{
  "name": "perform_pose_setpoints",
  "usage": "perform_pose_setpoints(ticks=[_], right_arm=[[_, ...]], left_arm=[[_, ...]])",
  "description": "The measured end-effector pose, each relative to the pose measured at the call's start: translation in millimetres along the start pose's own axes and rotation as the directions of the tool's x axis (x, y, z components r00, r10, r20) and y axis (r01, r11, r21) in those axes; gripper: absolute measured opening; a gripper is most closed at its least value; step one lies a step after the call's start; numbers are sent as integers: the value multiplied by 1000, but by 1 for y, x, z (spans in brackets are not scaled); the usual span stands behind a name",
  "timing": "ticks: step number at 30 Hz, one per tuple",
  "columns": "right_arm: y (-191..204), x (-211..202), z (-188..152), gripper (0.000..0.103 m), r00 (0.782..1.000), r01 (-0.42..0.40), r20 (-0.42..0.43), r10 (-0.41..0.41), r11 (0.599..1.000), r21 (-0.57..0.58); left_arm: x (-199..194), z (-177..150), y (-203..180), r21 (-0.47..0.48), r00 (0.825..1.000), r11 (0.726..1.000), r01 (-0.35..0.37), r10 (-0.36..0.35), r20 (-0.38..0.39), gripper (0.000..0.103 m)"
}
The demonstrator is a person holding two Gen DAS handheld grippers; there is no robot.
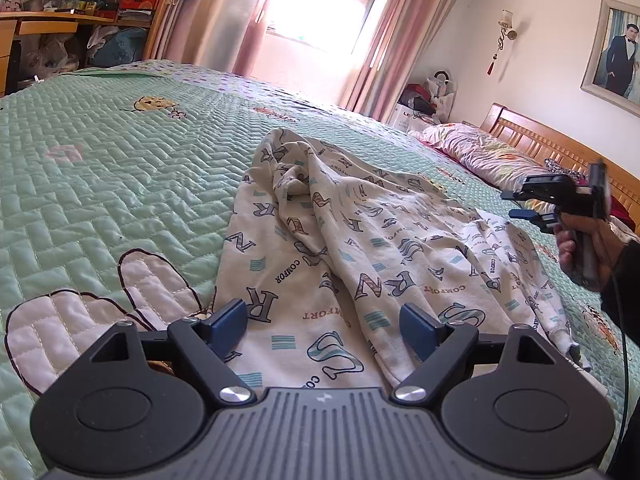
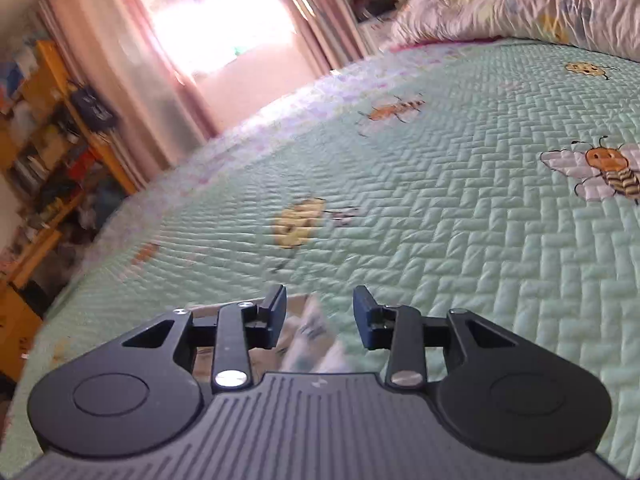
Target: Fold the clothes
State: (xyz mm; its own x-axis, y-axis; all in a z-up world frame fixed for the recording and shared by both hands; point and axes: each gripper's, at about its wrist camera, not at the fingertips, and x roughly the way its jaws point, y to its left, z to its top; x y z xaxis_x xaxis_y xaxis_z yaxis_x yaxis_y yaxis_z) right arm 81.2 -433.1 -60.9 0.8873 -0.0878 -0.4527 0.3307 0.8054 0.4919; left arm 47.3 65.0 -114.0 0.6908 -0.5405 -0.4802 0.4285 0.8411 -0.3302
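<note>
Garment (image 1: 352,248): lies crumpled on quilt (image 1: 100,152), unfolded. Left gripper (image 1: 322,330): held wide over its near edge, nothing clamped. Right gripper (image 2: 320,316): partly parted, empty, apparently approaching for a corner.

A: Left wrist camera sits low behind its own gripper (image 1: 322,330), close over the garment (image 1: 360,248), looking across the bed (image 1: 100,160) toward the window (image 1: 320,4) and, at right, the headboard (image 1: 560,148).

B: Right wrist camera likewise rides behind its gripper (image 2: 320,316), tilted and blurred, skimming the quilt (image 2: 440,200) toward the same window (image 2: 208,12).

A: Shared ground?

B: The bed, curtains, shelves and the pillow (image 2: 520,4). The left view also catches the right gripper (image 1: 516,204) from the side.
</note>
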Motion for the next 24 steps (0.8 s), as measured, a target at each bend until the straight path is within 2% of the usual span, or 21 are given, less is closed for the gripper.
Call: perform_pose_setpoints(ticks=[1,3,5,7,10,12,14,16,21,24], right_arm=[[6,-8,-13,55,999,-45,0,45,999,-15],[20,-23,-38,65,994,-113,-12,112,992,-55],[36,-33,-62,65,997,-71,-46,65,986,-149],[46,-48,-81,65,1000,-8,-31,1,974,-227],[44,-74,-95,65,997,69,-7,-74,966,-249],[36,-88,-102,68,991,125,-27,-135,966,-225],[30,-100,-114,68,987,129,-72,-146,970,-204],[34,-113,-126,70,987,124,-76,-144,968,-217],[53,-127,-148,73,975,174,-94,-202,953,-249],[67,-140,-165,74,970,194,-80,-230,929,-315]], left_arm=[[0,0,0,1,1000,1000,-1,1,0,85],[0,0,-1,3,1000,1000,-3,3,-2,85],[0,0,-2,7,1000,1000,-7,7,-3,85],[1,0,-3,11,1000,1000,-10,10,-4,85],[0,0,-2,12,1000,1000,-10,10,-4,85],[1,0,-3,13,1000,1000,-11,11,-4,85],[1,0,-3,14,1000,1000,-12,12,-3,85],[1,0,-3,16,1000,1000,-13,14,-3,85],[0,0,-5,29,1000,999,-25,26,-5,85],[0,0,-6,35,1000,999,-31,31,-6,85]])
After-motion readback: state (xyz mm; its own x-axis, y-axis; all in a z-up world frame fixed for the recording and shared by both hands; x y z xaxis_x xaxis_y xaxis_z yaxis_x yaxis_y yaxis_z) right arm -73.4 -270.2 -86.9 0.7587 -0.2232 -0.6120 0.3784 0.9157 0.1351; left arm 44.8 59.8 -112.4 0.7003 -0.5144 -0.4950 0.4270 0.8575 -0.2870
